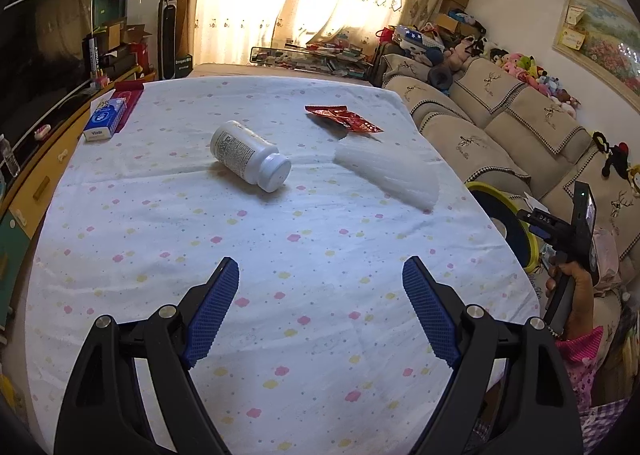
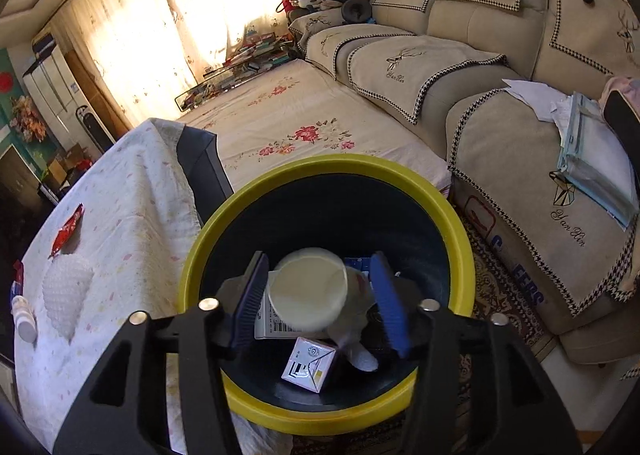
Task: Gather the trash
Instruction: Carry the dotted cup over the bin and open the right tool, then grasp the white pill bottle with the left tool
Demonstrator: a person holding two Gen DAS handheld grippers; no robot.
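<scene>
Yellow-rimmed bin (image 2: 448, 211) beside table edge (image 2: 188, 191) (touching) — sofa (image 2: 500, 159) near

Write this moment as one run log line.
left gripper: open above table | right gripper: open over yellow-rimmed bin, cup between its fingers | white bottle: lying on table

Falling cup (image 2: 307, 287) motion-blurred; bin (image 2: 452, 223) contents partly hidden.

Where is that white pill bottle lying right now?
In the left wrist view the white pill bottle lies on its side mid-table on the spotted cloth, left of the red wrapper.
</scene>
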